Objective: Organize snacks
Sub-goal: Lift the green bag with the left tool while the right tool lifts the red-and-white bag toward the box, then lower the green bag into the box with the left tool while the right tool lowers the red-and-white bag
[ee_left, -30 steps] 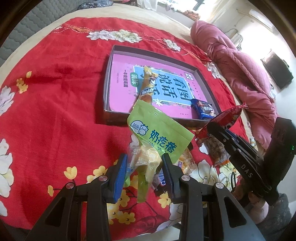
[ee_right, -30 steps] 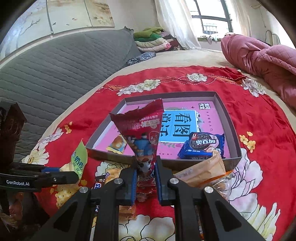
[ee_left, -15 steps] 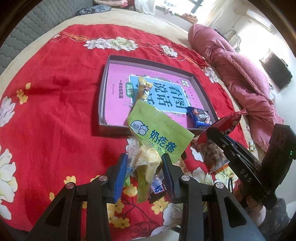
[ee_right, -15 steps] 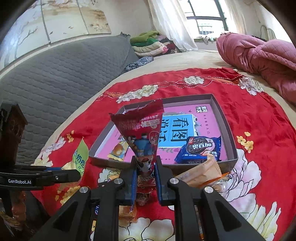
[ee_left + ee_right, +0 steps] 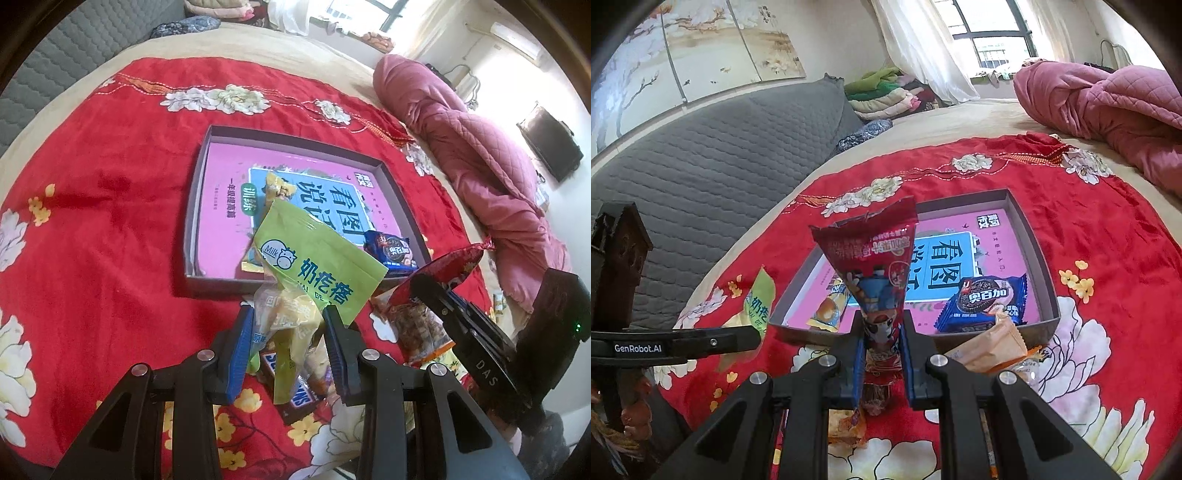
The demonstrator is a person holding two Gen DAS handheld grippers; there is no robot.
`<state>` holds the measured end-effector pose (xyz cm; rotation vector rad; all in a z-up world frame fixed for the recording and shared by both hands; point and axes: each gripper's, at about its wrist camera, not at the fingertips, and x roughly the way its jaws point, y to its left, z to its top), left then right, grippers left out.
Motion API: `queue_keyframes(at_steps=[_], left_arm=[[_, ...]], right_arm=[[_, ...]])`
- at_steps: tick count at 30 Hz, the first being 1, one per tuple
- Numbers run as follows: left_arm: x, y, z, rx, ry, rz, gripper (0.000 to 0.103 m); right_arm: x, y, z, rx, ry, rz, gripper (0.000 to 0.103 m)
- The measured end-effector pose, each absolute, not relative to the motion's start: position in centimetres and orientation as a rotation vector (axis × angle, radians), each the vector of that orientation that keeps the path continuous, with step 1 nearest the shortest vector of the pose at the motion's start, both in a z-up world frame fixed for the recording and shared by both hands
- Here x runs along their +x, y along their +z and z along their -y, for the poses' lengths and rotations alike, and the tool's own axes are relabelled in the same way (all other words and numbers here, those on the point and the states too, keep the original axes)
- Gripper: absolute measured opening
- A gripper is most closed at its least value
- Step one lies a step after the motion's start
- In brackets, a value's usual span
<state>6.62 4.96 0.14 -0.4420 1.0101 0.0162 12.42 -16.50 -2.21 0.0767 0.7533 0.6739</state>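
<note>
**Two packets up, box just ahead**

The left gripper (image 5: 290, 332) pinches the green milk-snack bag (image 5: 317, 266), partly closed; the right gripper (image 5: 882, 347) is clamped tight on the red packet (image 5: 871, 266). Both hang over the loose pile — carry them clear of the near wall, then release low inside the box (image 5: 195, 206), away from the blue cookie pack (image 5: 984, 302).

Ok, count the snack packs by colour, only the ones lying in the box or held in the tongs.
Blue: 1, blue cookie pack in the box
Yellow: 1, yellow pack in the box
Green: 1, green pack in the left tongs
Red: 1, red pack in the right tongs
Total: 4
</note>
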Motion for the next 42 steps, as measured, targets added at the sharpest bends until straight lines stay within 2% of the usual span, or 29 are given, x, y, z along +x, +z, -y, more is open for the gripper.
queue_keyframes(at_steps=[42], left_arm=[[13.6,-1.2,-3.6,-0.447,0.017,-1.034,0.038]], right_arm=[[15.9,-1.7,16.8,0.153,0.626,-0.711,0.017]])
